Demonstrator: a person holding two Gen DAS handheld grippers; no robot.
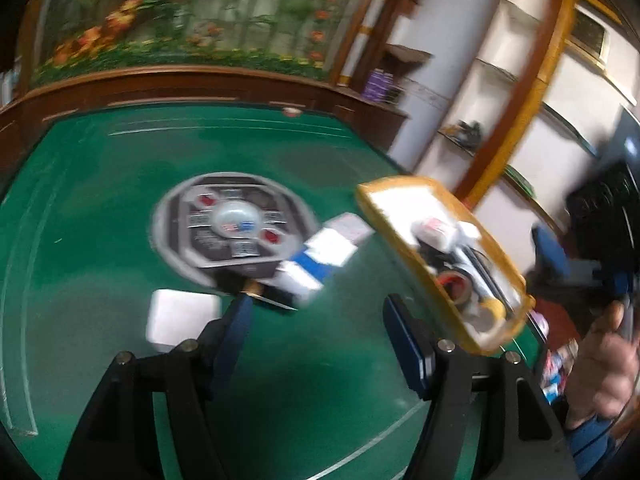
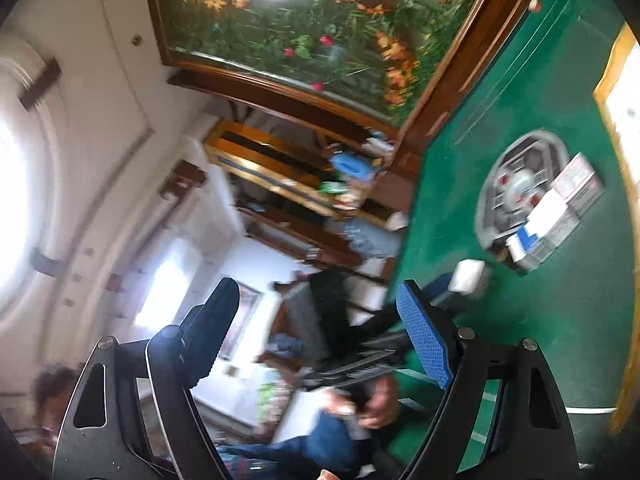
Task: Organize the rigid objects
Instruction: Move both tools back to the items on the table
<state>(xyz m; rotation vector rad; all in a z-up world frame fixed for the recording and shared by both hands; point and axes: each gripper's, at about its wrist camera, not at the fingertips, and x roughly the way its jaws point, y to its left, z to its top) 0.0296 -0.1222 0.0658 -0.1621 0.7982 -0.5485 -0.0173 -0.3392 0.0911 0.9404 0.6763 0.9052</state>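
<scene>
While both grippers, left (image 1: 316,340) and right (image 2: 320,332), hang agape and empty, the tray (image 1: 400,236) holds several items; boxes (image 1: 316,260) beside the tray and a white pad (image 1: 182,318) farther off await sorting.

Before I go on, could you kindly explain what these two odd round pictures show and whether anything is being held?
Each picture comes from a fisheye camera on a hand-held gripper that a person carries. The left gripper looks over a green table; the right gripper is tilted, mostly seeing the room. On the table lie a round panel, some boxes, a white square and a yellow tray of small items. Both grippers are open and empty.
</scene>
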